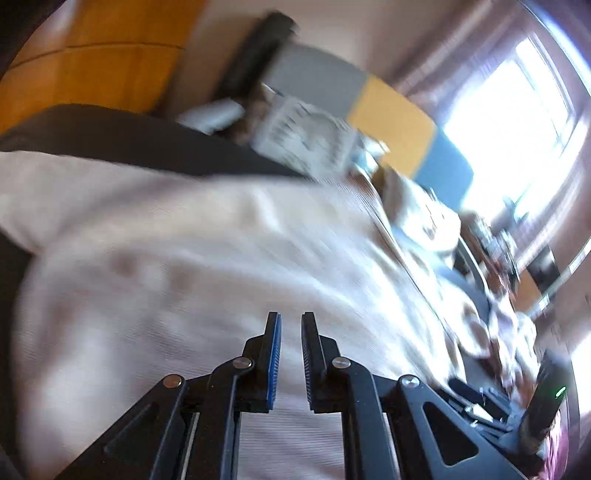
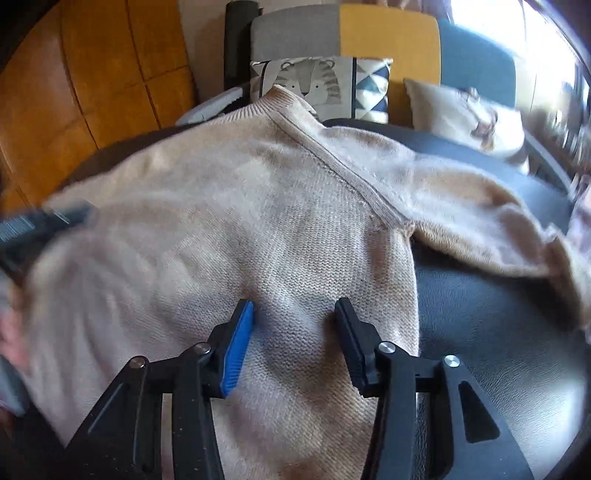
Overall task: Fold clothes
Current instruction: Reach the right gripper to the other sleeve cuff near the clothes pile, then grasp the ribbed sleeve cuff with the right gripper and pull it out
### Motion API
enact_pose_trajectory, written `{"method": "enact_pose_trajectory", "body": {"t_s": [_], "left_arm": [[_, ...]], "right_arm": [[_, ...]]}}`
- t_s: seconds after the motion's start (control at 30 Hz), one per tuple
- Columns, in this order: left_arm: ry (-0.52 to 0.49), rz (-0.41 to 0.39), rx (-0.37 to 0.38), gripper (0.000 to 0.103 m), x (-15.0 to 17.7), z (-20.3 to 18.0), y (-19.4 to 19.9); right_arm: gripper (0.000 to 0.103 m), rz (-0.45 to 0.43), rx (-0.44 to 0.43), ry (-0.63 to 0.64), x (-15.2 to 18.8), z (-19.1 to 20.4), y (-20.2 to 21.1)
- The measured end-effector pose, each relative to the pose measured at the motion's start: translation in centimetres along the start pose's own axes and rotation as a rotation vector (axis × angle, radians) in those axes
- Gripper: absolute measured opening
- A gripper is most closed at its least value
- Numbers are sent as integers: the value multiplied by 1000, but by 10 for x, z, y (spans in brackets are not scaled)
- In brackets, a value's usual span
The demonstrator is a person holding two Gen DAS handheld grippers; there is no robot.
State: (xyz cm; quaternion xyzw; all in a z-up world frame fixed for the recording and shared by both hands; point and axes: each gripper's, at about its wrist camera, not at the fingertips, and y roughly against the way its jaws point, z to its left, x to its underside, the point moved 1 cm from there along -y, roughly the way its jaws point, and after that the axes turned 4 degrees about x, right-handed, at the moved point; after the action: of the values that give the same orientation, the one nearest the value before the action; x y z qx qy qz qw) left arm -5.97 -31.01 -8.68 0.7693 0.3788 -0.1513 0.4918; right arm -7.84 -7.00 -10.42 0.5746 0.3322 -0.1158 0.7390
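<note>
Black leather-look tabletop (image 2: 498,332) carries the job, with a sofa in grey, yellow and blue blocks (image 2: 388,33) and a tiger-print cushion (image 2: 314,85) behind, orange wood panelling (image 2: 92,81) to the left. Beige knit sweater (image 2: 258,221) lies spread flat on the tabletop, collar away from the cameras, one sleeve trailing off to the right, raglan seam clear, fine ribbed knit, soft and floppy. Right gripper (image 2: 295,332) sits over the lower body of the sweater near its side edge, jaws partly apart, no fabric visibly pinched between the pads. Left gripper (image 1: 291,354) hangs over the same sweater (image 1: 184,258) in a motion-blurred view, jaws nearly together with a narrow gap, nothing seen caught in it. Risks, as a judgement: the right pads may grab only the top layer or a thin pinch of knit, so the fold drags and bunches; loose knit could slip out mid-lift; the trailing sleeve may hang off the edge and pull the garment askew; the left gripper's blur suggests speed, an easy miss on the hem.
</note>
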Motion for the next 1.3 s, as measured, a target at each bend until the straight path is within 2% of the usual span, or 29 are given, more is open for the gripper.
{"method": "enact_pose_trajectory", "body": {"t_s": [0.03,0.17,0.33,0.37,0.4,0.47,0.6,0.63,0.67,0.7,0.73,0.8,1.0,1.3], "left_arm": [[-39,18,10,10,3,-14,-10],[-191,49,-2,10,15,-56,-43],[-168,68,8,10,26,-53,-48],[-159,67,18,10,27,-51,-46],[-153,68,26,10,28,-50,-46],[-159,70,34,10,29,-49,-44],[-140,67,66,10,31,-44,-43],[-133,67,74,10,32,-43,-43],[-128,66,80,10,31,-42,-45],[-123,65,85,10,32,-41,-45],[-118,65,91,10,32,-40,-43],[-110,64,100,10,32,-39,-45],[-93,60,119,10,33,-37,-45],[-86,57,126,10,34,-36,-46]], "right_arm": [[49,-14,-25,-43,-1,-9,7],[49,-88,75,-105,4,-42,37],[49,-172,326,-97,-12,-94,54],[52,-179,367,-102,-15,-105,55],[57,-176,411,-101,-20,-117,51],[58,-149,520,-69,-27,-136,40],[58,-72,639,-16,-33,-165,14],[58,-56,631,-24,-34,-173,10],[47,-41,617,-34,-35,-180,6],[12,-27,603,-44,-35,-188,3],[5,-12,589,-55,-36,-196,-1],[6,-33,533,-133,-39,-212,11],[6,-150,440,-350,-44,-257,73],[6,-209,358,-571,-30,-318,111]]}}
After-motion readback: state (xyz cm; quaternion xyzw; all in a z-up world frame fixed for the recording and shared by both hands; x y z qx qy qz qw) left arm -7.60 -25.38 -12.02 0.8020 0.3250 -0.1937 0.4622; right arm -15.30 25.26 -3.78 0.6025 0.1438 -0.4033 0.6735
